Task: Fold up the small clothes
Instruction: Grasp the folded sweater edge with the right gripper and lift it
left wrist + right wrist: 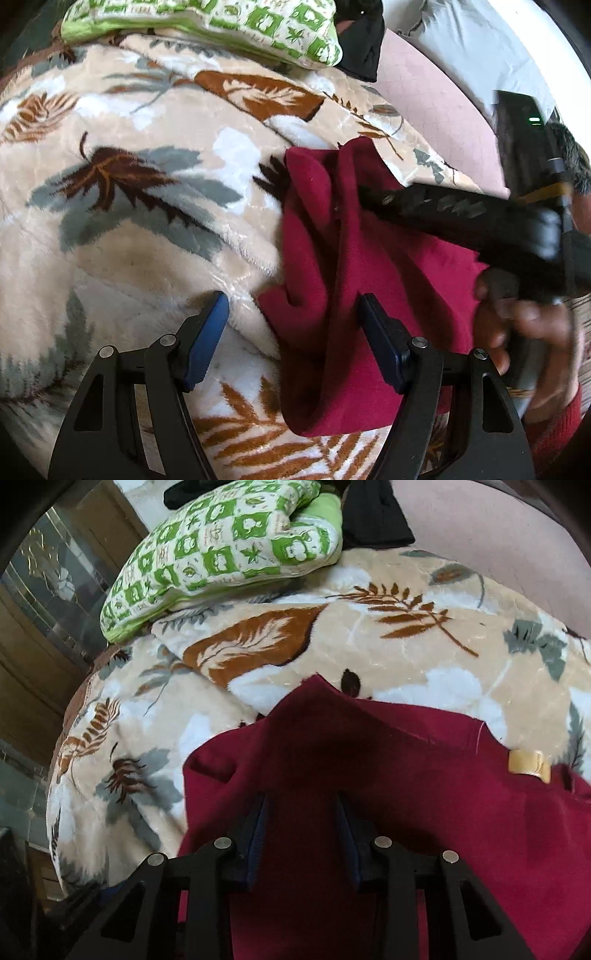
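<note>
A dark red garment (332,258) lies bunched on a leaf-patterned blanket (129,184). My left gripper (291,306) is open just above the blanket, its right finger (380,339) over the garment's edge and its left finger over bare blanket. My right gripper (369,192) comes in from the right, its tip in the garment's folds. In the right wrist view the garment (406,794) fills the space between that gripper's (301,805) fingers, which stand partly closed around a fold. A yellow label (528,762) shows on the garment.
A green and white patterned pillow (229,550) lies at the blanket's far end, with dark black cloth (373,513) beside it. A pink surface (436,107) lies beyond the blanket on the right. Wooden and glass furniture (40,620) stands at the left.
</note>
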Demonstrator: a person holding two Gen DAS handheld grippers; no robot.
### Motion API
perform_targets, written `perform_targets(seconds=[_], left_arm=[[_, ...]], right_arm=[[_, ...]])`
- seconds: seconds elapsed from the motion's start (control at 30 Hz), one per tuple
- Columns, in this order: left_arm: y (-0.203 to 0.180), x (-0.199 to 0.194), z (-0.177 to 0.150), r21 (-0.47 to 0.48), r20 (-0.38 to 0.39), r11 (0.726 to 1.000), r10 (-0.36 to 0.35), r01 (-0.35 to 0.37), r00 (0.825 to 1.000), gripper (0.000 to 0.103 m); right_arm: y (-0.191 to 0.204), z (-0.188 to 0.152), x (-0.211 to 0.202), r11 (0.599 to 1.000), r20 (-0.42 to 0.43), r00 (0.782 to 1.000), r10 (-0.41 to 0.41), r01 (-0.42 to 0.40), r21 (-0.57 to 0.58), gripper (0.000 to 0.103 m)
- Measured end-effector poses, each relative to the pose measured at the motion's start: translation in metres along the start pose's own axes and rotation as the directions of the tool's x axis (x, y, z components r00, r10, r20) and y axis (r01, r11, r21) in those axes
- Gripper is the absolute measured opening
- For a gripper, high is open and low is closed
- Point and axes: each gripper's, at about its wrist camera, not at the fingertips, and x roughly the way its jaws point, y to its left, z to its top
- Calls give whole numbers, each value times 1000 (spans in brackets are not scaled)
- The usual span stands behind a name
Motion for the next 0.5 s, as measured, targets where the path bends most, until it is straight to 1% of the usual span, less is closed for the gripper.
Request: perform_targets(seconds=[0.07, 0.1, 0.13, 0.17, 0.2, 0.23, 0.27, 0.33, 0.37, 0.4, 0.43, 0.47, 0.5], left_arm=[[4, 0, 0, -28, -10, 999, -21, 20, 1000, 73], [6, 0, -1, -44, -15, 998, -34, 33, 999, 73], [9, -1, -2, -54, -18, 998, -42, 41, 999, 73], [11, -2, -5, -65, -15, 997, -49, 48, 999, 73], [12, -3, -7, -69, -10, 996, -50, 50, 999, 73], [11, -4, -9, -66, -8, 997, -47, 46, 999, 74], [10, -5, -10, -58, -6, 998, -39, 39, 999, 74], [8, -5, -10, -48, -2, 998, -27, 27, 1000, 74], [7, -5, -11, -45, -1, 999, -22, 22, 1000, 74], [7, -4, -10, -42, 2, 999, -19, 19, 1000, 75], [6, -3, -10, -38, 3, 999, -17, 17, 1000, 75], [6, -3, -10, -33, 3, 999, -18, 18, 1000, 76], [6, -3, -10, -27, 5, 1000, -15, 15, 1000, 76]], right_arm=[[0, 2, -12, 999, 25, 999, 31, -32, 28, 44], [3, 4, -18, 999, 46, 999, 25, -27, 29, 58], [9, 5, -21, 1000, 61, 998, 17, -18, 24, 75], [16, 7, -22, 1000, 69, 998, 12, -13, 14, 82], [23, 10, -20, 1000, 59, 998, 11, -10, -2, 87], [31, 13, -13, 1000, 27, 1000, -1, 2, -21, 87], [40, 17, 2, 998, -37, 998, -49, 48, -48, 87], [48, 18, 25, 990, -123, 985, -123, 114, -78, 87], [51, 18, 35, 989, -141, 982, -128, 117, -86, 87], [54, 17, 44, 985, -140, 978, -153, 139, -101, 91], [57, 16, 48, 977, -120, 975, -186, 170, -132, 94], [62, 14, 50, 966, -95, 973, -212, 193, -173, 94], [61, 12, 48, 962, -72, 973, -217, 201, -183, 90]])
